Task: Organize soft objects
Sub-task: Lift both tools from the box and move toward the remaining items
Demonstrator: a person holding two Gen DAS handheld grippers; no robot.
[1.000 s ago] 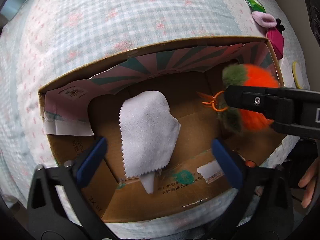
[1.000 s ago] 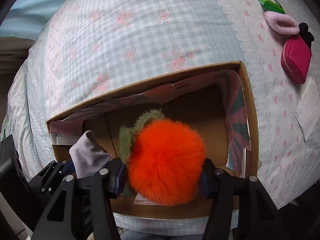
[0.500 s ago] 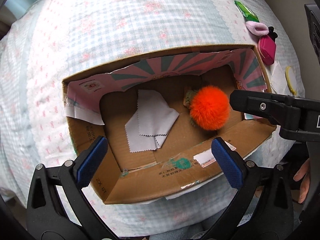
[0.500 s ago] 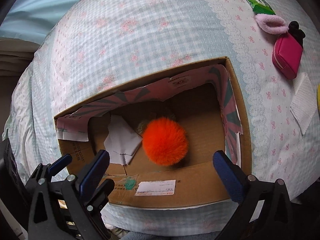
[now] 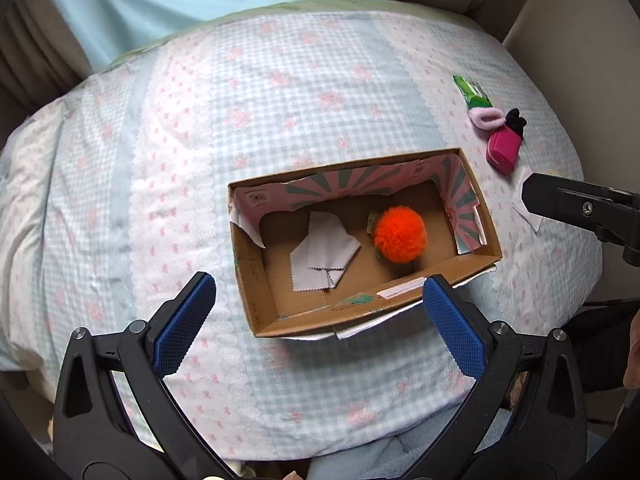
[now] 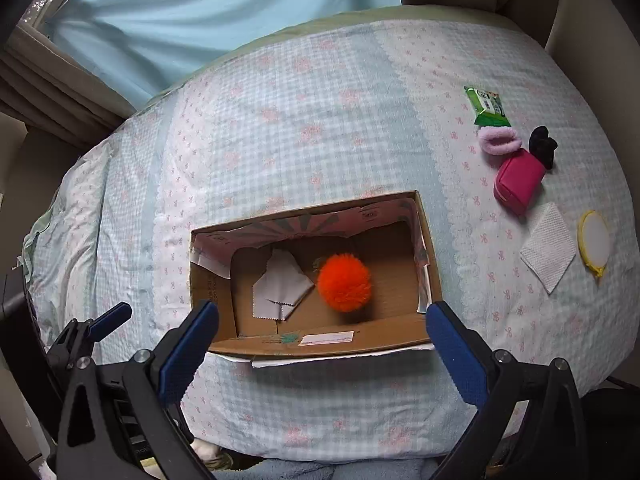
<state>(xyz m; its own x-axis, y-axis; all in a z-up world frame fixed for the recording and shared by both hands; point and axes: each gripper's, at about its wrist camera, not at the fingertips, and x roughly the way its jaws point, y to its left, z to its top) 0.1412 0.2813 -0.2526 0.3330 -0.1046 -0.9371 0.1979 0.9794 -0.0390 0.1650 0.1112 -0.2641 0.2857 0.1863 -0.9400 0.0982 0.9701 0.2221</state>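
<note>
An open cardboard box (image 5: 340, 312) (image 6: 320, 346) sits on the checked bedspread. Inside lie a white cloth (image 5: 324, 254) (image 6: 280, 290) and an orange pompom (image 5: 399, 234) (image 6: 345, 277), side by side. My left gripper (image 5: 316, 322) is open and empty, raised above the box's near edge. My right gripper (image 6: 320, 346) is open and empty, also above the near edge; its arm (image 5: 580, 208) shows at the right of the left wrist view.
On the bed to the right lie a green packet (image 6: 488, 106), a pink scrunchie (image 6: 500, 140), a black item (image 6: 542, 148), a magenta pouch (image 6: 518, 184), a white pad (image 6: 548, 246) and a yellow-rimmed disc (image 6: 594, 246). A blue curtain (image 6: 200, 12) hangs behind.
The left gripper dropped the white cloth and the right gripper dropped the orange pompom into the box. Both grippers then pulled up and back, away from the box.
</note>
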